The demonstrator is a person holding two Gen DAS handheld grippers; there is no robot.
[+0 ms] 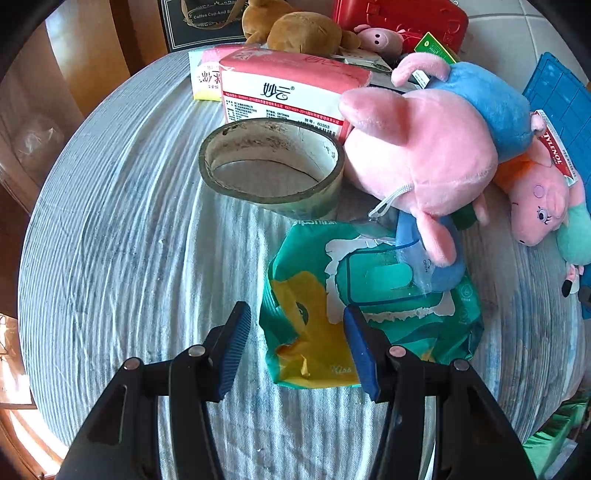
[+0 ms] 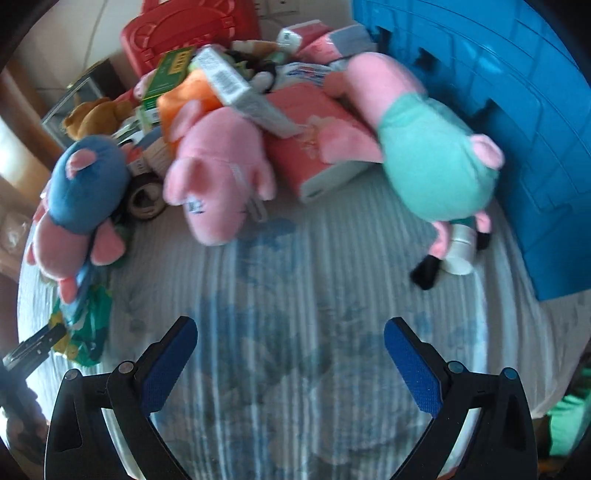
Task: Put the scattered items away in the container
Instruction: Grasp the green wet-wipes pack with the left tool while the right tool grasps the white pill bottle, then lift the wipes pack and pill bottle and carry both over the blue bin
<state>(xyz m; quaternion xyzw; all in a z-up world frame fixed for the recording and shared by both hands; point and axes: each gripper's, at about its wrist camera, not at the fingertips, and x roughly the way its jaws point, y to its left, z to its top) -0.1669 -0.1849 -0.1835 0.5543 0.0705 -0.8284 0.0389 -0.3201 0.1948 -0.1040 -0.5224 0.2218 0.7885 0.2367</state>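
Note:
In the left wrist view my left gripper [image 1: 297, 319] is open over the near end of a green wet-wipes pack [image 1: 369, 302]; its pads straddle the pack's left part without gripping. A tape roll [image 1: 271, 164], a pink tissue pack [image 1: 288, 92] and a pink pig plush in blue [image 1: 424, 147] lie beyond. In the right wrist view my right gripper [image 2: 291, 332] is open and empty above bare striped cloth. Ahead lie a pink pig plush [image 2: 218, 173], a pig plush in mint green [image 2: 432, 162] and a small white bottle [image 2: 460, 251]. The blue crate [image 2: 517, 129] stands at right.
A red case [image 1: 402, 16] and brown plush [image 1: 295, 31] sit at the table's far edge. A Tylenol box [image 1: 557, 151] lies on a pig plush by the blue crate [image 1: 554, 96]. The left gripper's arm [image 2: 33, 347] shows at the right view's left edge.

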